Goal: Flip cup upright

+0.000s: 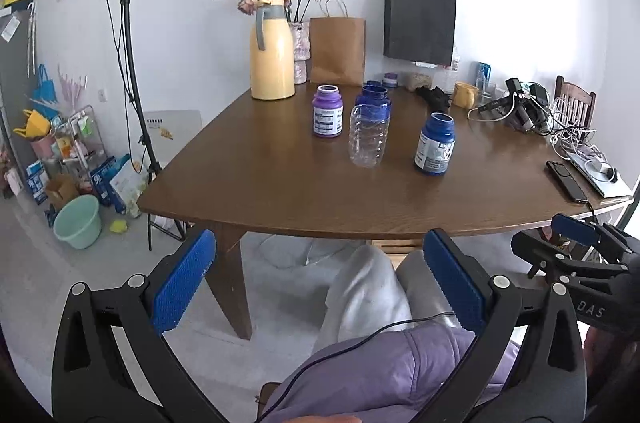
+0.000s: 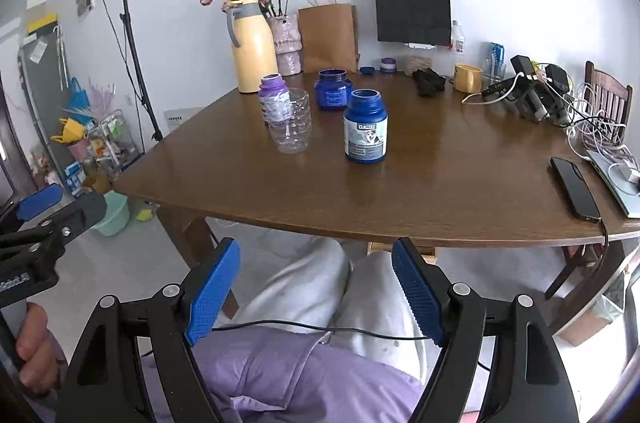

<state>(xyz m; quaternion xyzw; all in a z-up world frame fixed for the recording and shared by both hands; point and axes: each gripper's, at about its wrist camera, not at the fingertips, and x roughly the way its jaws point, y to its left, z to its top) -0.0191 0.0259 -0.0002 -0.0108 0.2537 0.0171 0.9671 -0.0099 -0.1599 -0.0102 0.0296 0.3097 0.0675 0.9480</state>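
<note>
A clear ribbed plastic cup (image 1: 369,137) (image 2: 290,127) stands mouth up near the middle of the brown table (image 1: 280,191) (image 2: 440,191). Around it stand open jars, all mouth up: a purple one (image 1: 327,111) (image 2: 273,91), a blue labelled one (image 1: 435,145) (image 2: 365,127) and a second blue one (image 1: 374,97) (image 2: 333,89) behind. My left gripper (image 1: 320,243) and right gripper (image 2: 316,247) are both open and empty. They are held low in front of the table's near edge, over the person's lap, well short of the cup.
At the back stand a yellow thermos (image 1: 272,51), a vase of dried roses (image 1: 302,51), a brown paper bag (image 1: 337,51) and a yellow mug (image 1: 465,94). Cables and devices (image 2: 532,95) crowd the right side, with a phone (image 2: 574,193) near the edge. A light stand (image 1: 132,63) rises at left.
</note>
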